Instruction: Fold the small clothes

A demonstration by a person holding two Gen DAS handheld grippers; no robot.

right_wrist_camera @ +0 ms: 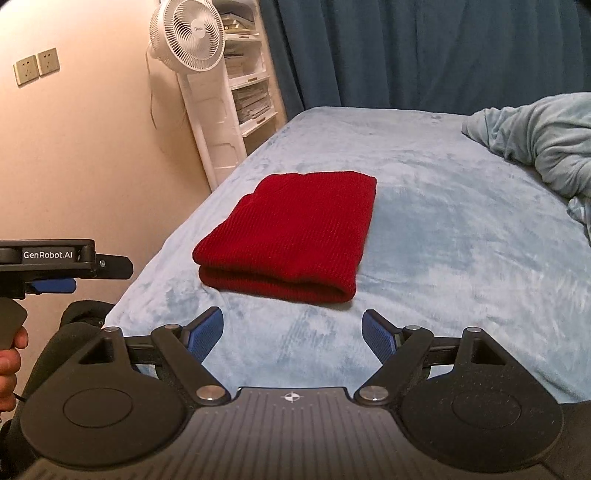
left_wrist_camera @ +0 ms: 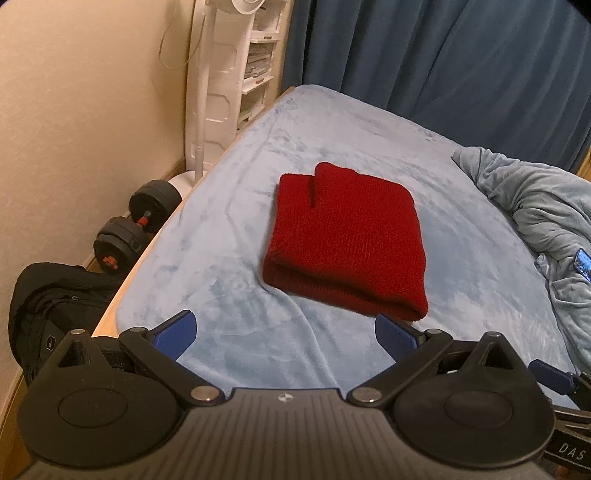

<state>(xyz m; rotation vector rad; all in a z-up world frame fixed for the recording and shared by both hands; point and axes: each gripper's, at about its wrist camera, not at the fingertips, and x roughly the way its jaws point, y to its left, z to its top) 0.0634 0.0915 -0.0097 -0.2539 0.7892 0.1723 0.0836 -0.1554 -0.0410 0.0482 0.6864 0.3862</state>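
Nearest the lens in the left wrist view, the left gripper (left_wrist_camera: 284,332) hangs over the near part of the bed (left_wrist_camera: 229,236), its blue pads (left_wrist_camera: 176,334) spread wide apart with only the pale blue cover between them. None of its parts touch the red sweater (left_wrist_camera: 343,243), which lies folded into a thick rectangle on the bed, just beyond the pads. One flap of the sweater sticks up at its far edge, with a dark slit beside it. The fold of the sweater faces the camera as a rounded double edge.

From the right wrist view, the right gripper (right_wrist_camera: 293,334) likewise stands with its jaws wide apart and empty, short of the sweater's near edge. To the left of the sweater in this view, the left gripper's body shows side-on past the bed's edge, and a hand (right_wrist_camera: 9,363) grips its handle.

Right of the sweater, a crumpled grey-blue blanket (left_wrist_camera: 532,206) is heaped on the bed. Beyond the sweater hangs a dark blue curtain (left_wrist_camera: 461,62). Left of the sweater, off the bed, a white fan (right_wrist_camera: 188,35) stands by the wall next to white shelves (right_wrist_camera: 251,92). Two black dumbbells (left_wrist_camera: 136,225) lie on the floor, and a black bag (left_wrist_camera: 55,299) sits nearer the camera.
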